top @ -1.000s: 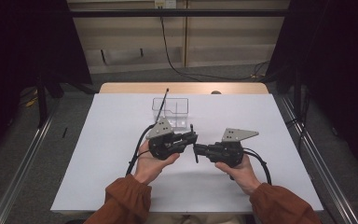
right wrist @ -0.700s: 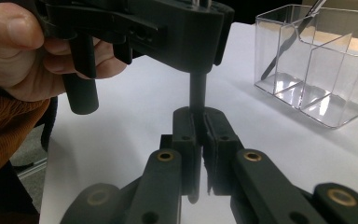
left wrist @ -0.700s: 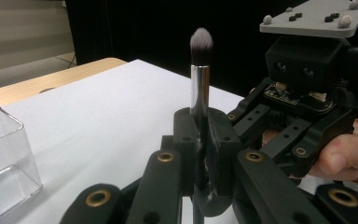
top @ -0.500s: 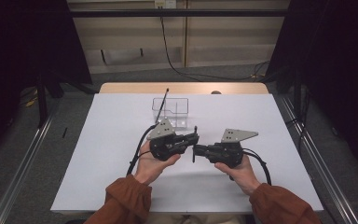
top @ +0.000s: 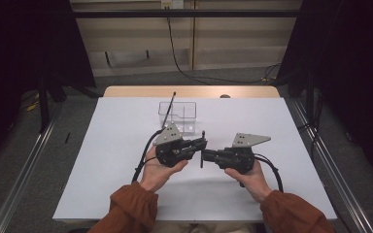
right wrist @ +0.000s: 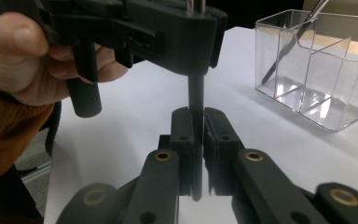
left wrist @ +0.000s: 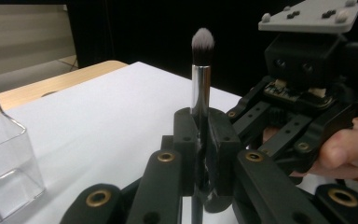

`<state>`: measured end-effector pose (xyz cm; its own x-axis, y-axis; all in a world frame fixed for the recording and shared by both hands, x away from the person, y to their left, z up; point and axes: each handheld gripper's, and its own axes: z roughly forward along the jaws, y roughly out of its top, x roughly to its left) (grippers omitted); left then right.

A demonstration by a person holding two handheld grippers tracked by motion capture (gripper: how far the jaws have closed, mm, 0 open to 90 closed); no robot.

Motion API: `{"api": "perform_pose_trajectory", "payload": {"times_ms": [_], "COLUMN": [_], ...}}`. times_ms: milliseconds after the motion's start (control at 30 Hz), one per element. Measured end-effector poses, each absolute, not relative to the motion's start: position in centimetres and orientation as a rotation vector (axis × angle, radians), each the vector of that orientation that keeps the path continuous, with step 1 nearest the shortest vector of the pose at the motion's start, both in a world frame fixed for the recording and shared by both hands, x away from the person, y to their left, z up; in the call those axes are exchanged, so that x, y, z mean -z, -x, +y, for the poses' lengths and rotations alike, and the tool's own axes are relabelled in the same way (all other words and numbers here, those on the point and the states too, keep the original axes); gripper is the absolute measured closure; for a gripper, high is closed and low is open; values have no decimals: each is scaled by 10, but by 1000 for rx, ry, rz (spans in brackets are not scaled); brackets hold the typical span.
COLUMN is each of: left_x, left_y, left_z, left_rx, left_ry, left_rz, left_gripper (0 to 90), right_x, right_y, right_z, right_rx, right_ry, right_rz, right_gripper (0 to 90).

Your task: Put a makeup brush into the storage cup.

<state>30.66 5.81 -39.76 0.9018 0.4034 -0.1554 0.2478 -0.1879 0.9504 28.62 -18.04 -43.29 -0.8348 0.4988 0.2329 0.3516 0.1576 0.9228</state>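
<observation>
Looking down from the high view: a clear plastic organiser point(top: 179, 115) w/ compartments stood at the far centre of the white table cover point(top: 102, 160), and a thin dark stick point(top: 169, 108) leaned out of its left side, tip pointing far. The cover was smooth and matte; a strip of bare wood tabletop point(top: 189, 91) showed along the far edge. Grey carpet floor lay both sides, w/ metal rails, black curtains left & right, and a pale wall panel w/ a cable at the back. Near centre, the left gripper point(top: 199, 144) and right gripper point(top: 205, 156) met tip to tip, both clamped on a small makeup brush point(top: 203, 137) that stood roughly upright between them, just near of the organiser. Orange sleeves came in from the near edge.

Left gripper view: black jaws were clenched on the brush point(left wrist: 201, 84) at its shiny metal ferrule; the soft rounded bristle tuft, grey-white at the tip, rose above them. The organiser's clear wall point(left wrist: 7, 163) sat at the left, nothing visible in that part. The right gripper's body w/ grey plate was just beyond, held by a hand point(left wrist: 349, 149).

Right gripper view: jaws were closed on the brush's dark handle point(right wrist: 196, 100) lower down, w/ the left gripper gripping it directly above. The organiser point(right wrist: 317, 70) stood far right, divider walls visible, glossy; the stick point(right wrist: 294, 37) slanted in its far compartment, other compartments looked bare.
</observation>
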Motion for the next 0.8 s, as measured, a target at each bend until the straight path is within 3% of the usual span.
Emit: {"api": "perform_pose_trajectory", "payload": {"times_ms": [433, 700, 800], "left_x": [397, 396, 396], "left_y": [-308, -310, -311], "left_z": [61, 65, 67], "left_rx": [-154, -168, -169], "left_ry": [-1779, -1775, -1769], "left_rz": [498, 515, 528], "left_gripper": [839, 839, 838], "right_x": [432, 432, 431], "right_y": [-286, -287, -287], "right_z": [-182, -182, -183], "right_rx": [-1755, -1761, -1764], "right_ry": [-860, -881, -882], "right_rz": [2283, 2270, 2265], "right_gripper": [672, 411, 354]}}
